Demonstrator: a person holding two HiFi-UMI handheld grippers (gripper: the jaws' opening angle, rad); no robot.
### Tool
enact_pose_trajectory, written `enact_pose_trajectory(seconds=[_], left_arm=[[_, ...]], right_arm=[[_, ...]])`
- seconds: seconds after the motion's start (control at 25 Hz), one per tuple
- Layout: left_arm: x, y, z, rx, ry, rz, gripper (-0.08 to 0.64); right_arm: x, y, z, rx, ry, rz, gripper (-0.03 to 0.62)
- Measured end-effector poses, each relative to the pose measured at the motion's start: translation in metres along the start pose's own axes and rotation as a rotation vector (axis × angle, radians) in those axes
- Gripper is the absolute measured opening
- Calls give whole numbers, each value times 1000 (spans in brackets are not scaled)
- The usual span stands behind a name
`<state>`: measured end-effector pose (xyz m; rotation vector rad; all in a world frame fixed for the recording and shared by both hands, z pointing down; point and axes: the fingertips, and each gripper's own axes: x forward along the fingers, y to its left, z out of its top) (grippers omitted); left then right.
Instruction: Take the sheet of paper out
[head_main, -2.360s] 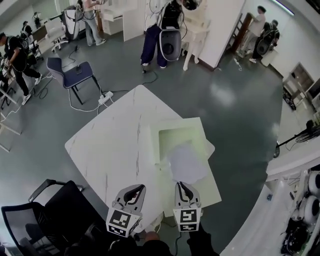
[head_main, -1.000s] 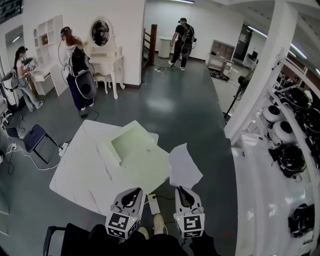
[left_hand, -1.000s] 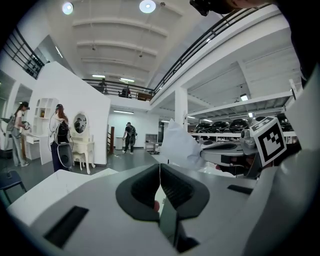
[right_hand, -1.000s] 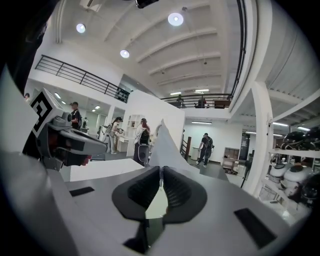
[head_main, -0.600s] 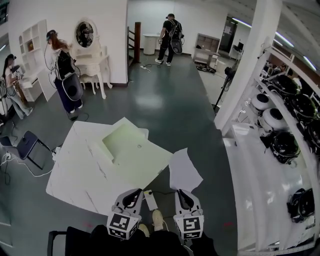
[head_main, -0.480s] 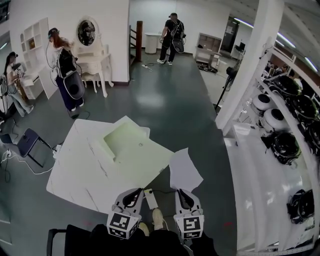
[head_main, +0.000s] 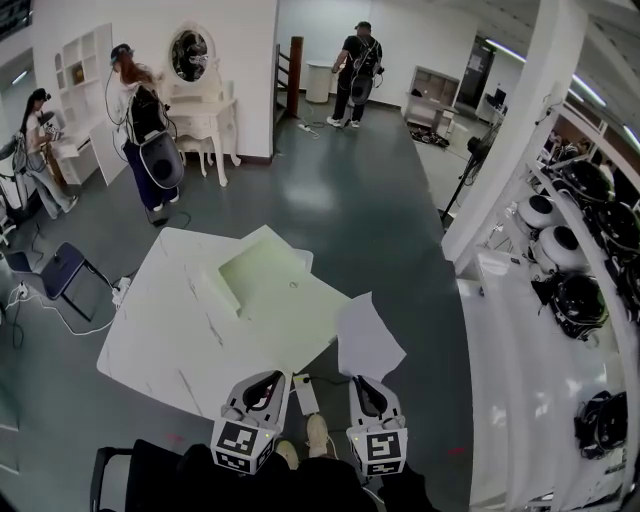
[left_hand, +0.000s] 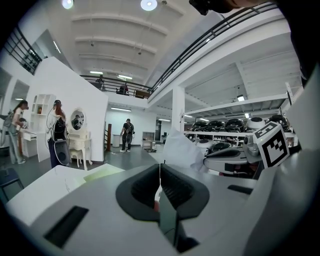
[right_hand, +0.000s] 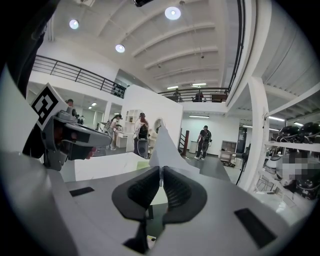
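Since the earliest picture the sheet of paper (head_main: 368, 338) has left the shallow pale green box (head_main: 265, 280) where it lay; it is now clear of the white marble-look table (head_main: 160, 330) and out over the dark floor. The right gripper (head_main: 362, 384) has its jaws clenched on the sheet's near edge, and the paper stands up and away beyond the fingertips, slightly curled. In the right gripper view the sheet (right_hand: 165, 147) rises straight out of the closed pads. The left gripper (head_main: 268, 383) is clamped shut with nothing between its jaws. The sheet is off to its right, and the table and box lie ahead of its fingertips, to their left.
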<state>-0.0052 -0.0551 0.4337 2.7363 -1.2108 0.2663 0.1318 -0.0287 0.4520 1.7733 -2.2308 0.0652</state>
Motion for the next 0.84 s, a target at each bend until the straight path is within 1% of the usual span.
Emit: enact_pose_trajectory(seconds=[0.36,0.64,0.84], left_arm=[[5,8,-4,-8,9,1,25],[9,16,-6,-17,14,22,25],[17,21,-8,-22,22,21,25]], right_arm=[[10,3,-3,5,13,8,38],[18,-1,-8,-10,23,15,38],[25,-3,-11,-3,33,22,38]])
